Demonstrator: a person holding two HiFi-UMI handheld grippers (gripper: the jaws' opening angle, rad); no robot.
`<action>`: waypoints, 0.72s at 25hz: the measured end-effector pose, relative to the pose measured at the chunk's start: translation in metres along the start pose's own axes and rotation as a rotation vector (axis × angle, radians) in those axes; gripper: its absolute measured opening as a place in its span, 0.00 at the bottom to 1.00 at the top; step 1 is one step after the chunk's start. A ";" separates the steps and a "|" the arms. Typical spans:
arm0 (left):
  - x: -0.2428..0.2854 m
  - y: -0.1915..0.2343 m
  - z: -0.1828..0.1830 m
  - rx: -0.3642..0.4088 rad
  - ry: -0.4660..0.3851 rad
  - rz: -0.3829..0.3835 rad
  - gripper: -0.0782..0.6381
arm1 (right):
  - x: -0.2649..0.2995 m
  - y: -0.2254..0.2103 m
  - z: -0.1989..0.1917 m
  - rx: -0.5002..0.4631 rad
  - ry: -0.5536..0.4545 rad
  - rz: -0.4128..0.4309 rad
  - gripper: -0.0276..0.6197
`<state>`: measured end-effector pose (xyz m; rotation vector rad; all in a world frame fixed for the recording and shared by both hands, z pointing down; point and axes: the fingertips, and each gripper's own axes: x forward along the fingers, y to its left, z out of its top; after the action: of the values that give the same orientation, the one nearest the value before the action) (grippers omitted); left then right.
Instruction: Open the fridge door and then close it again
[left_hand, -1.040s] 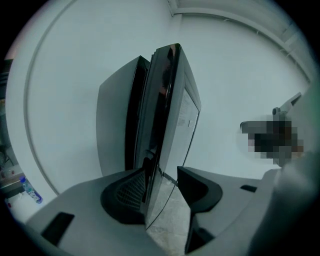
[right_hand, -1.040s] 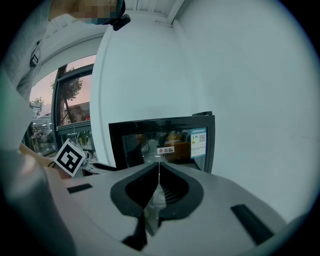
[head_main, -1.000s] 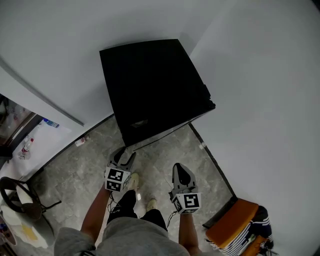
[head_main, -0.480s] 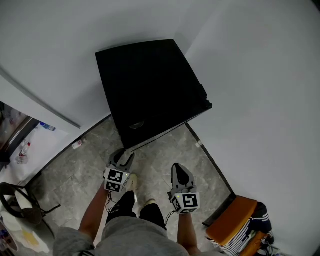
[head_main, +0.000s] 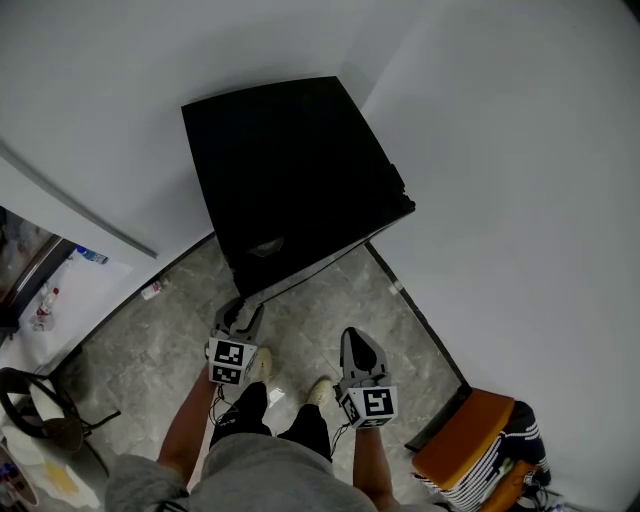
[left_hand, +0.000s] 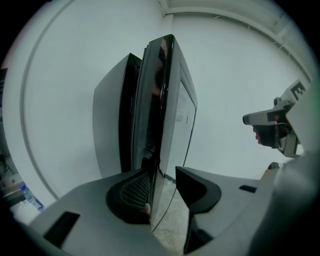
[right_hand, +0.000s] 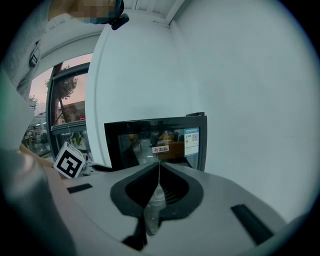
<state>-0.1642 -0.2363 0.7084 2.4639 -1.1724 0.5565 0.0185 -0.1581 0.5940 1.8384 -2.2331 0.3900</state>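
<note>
Black fridge (head_main: 290, 170) tucked into the corner of white walls (head_main: 500, 150), on grey stone floor (head_main: 320, 300). The left hand-held gripper (head_main: 240, 318), angled down, has just been closing, jaws astride the door edge (left_hand: 157, 100), seemingly not clamped yet. The right hand-held gripper (head_main: 358, 345) is shut, empty, facing the fridge front.

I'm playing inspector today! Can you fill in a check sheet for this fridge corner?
Surface: grey marbled floor.
Job's things: black fridge; the edge of its door stands between the left jaws.
Clutter: small bottle on the floor; orange seat beside a striped cloth.
Grippers: left gripper open, jaws just closing round the door edge, one pad apart from it; right gripper shut, empty.
Cables: thin wires below the left gripper.
Surroundings: white walls; chair at left.
</note>
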 end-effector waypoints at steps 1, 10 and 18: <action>-0.001 -0.001 -0.002 -0.005 0.000 0.005 0.33 | -0.002 -0.002 0.000 0.001 -0.001 0.002 0.08; -0.012 -0.027 -0.005 -0.029 -0.007 0.022 0.34 | -0.015 -0.015 -0.006 -0.008 -0.001 0.056 0.08; -0.015 -0.048 -0.009 -0.053 -0.022 0.048 0.39 | -0.027 -0.028 -0.009 -0.032 0.000 0.106 0.08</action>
<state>-0.1362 -0.1937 0.7015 2.4093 -1.2418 0.5056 0.0509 -0.1353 0.5948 1.7098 -2.3294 0.3705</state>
